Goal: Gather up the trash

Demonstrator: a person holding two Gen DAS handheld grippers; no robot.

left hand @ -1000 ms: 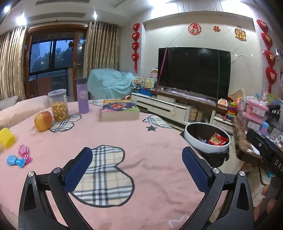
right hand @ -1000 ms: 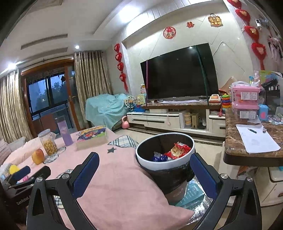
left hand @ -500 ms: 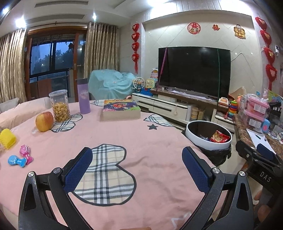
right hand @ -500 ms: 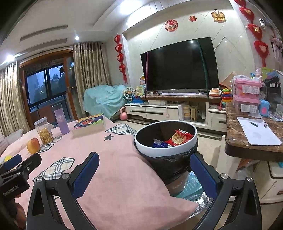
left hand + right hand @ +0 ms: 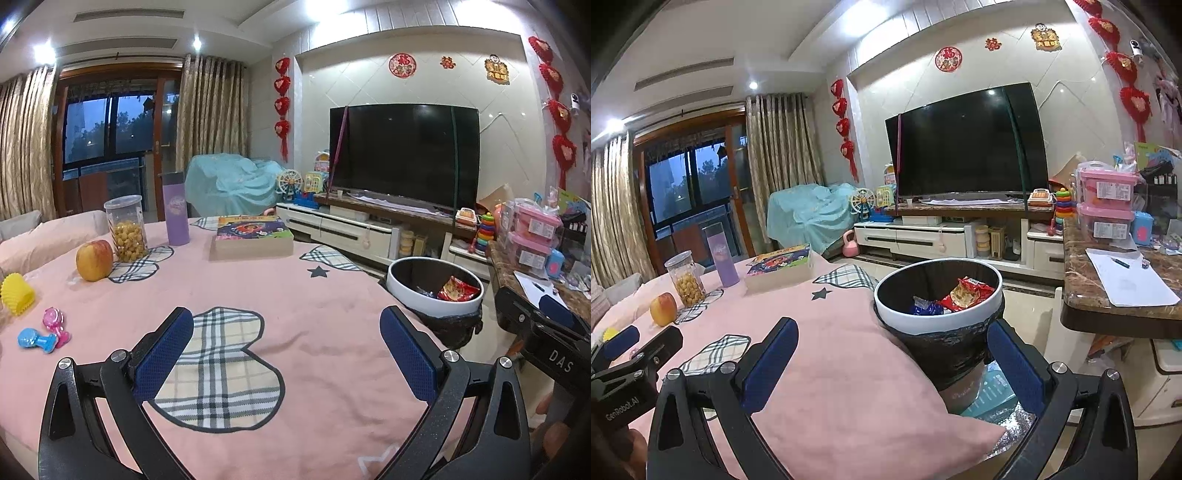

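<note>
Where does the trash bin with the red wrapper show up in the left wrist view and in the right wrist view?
Left wrist: trash bin at right of centre, past the pink tablecloth's edge.
Right wrist: trash bin near centre, between the open fingers.
Shared landmark: the purple bottle on the table.
</note>
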